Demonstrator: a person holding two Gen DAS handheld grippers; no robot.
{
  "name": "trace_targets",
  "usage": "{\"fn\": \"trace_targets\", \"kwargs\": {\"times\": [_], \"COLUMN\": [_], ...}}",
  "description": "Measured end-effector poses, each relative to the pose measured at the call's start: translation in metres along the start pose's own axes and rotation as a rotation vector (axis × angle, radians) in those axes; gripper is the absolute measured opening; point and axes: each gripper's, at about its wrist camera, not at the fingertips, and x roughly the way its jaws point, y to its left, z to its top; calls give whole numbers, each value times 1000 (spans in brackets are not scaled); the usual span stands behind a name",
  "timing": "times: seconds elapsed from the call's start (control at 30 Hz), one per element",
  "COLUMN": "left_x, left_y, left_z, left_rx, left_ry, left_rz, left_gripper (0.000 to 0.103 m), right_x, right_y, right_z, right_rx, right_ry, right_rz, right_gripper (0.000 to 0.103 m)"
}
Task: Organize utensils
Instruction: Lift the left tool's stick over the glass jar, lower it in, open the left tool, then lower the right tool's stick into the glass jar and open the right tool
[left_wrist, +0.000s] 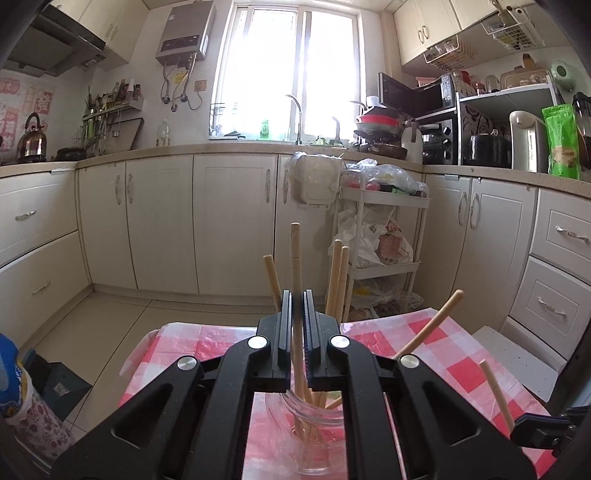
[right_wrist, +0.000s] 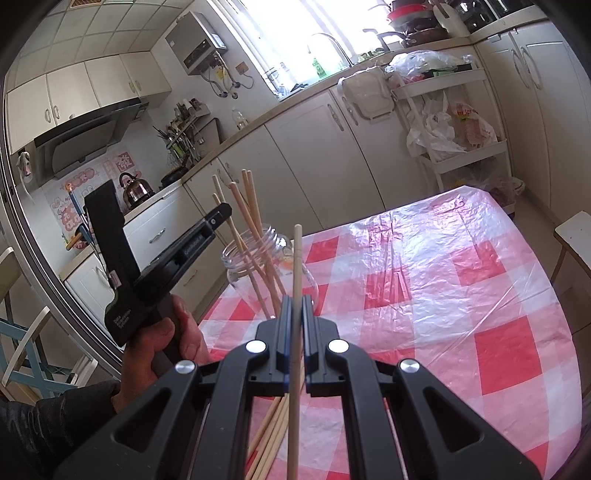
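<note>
My left gripper (left_wrist: 297, 299) is shut on one wooden chopstick (left_wrist: 295, 251) that stands upright, its lower end inside the clear glass jar (left_wrist: 310, 432). Several more chopsticks lean in that jar (right_wrist: 266, 258). In the right wrist view a hand (right_wrist: 162, 339) holds the left gripper (right_wrist: 221, 216) at the jar's mouth. My right gripper (right_wrist: 294, 301) is shut on another chopstick (right_wrist: 296, 258), held upright to the right of the jar. A loose bundle of chopsticks (right_wrist: 273, 432) lies on the checked tablecloth (right_wrist: 443, 277) under the right gripper.
The red and white cloth covers a small table (left_wrist: 461, 354). Behind it stands a white trolley (left_wrist: 384, 229) stuffed with plastic bags. A white stool (left_wrist: 517, 354) sits at the table's right, a blue and white chair (right_wrist: 22, 350) at its left, and kitchen cabinets line the walls.
</note>
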Motion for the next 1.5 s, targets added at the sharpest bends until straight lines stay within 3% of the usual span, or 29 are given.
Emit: {"fn": "trace_targets", "kwargs": {"times": [0.33, 0.47, 0.6, 0.83, 1.03, 1.27, 1.5], "left_x": [-9, -28, -57, -67, -76, -75, -70], "left_y": [-2, 6, 25, 60, 82, 104, 106], "left_z": [-10, -9, -21, -59, -64, -74, -77], "left_rx": [23, 0, -61, -188, -298, -415, -425], "left_ry": [92, 85, 79, 180, 138, 134, 140], "left_rz": [4, 7, 25, 52, 37, 3, -36], "left_gripper": [9, 33, 48, 52, 56, 58, 58], "right_x": [-2, -9, -22, -18, 26, 78, 104], "right_y": [1, 6, 22, 69, 100, 93, 65], "right_z": [1, 5, 17, 54, 89, 116, 114], "right_rx": [7, -9, -49, -105, -105, -26, 73], "right_ry": [-13, -43, -112, -229, -300, -392, -443], "right_rz": [6, 11, 25, 96, 121, -4, -132], "right_gripper": [6, 6, 6, 6, 6, 6, 6]}}
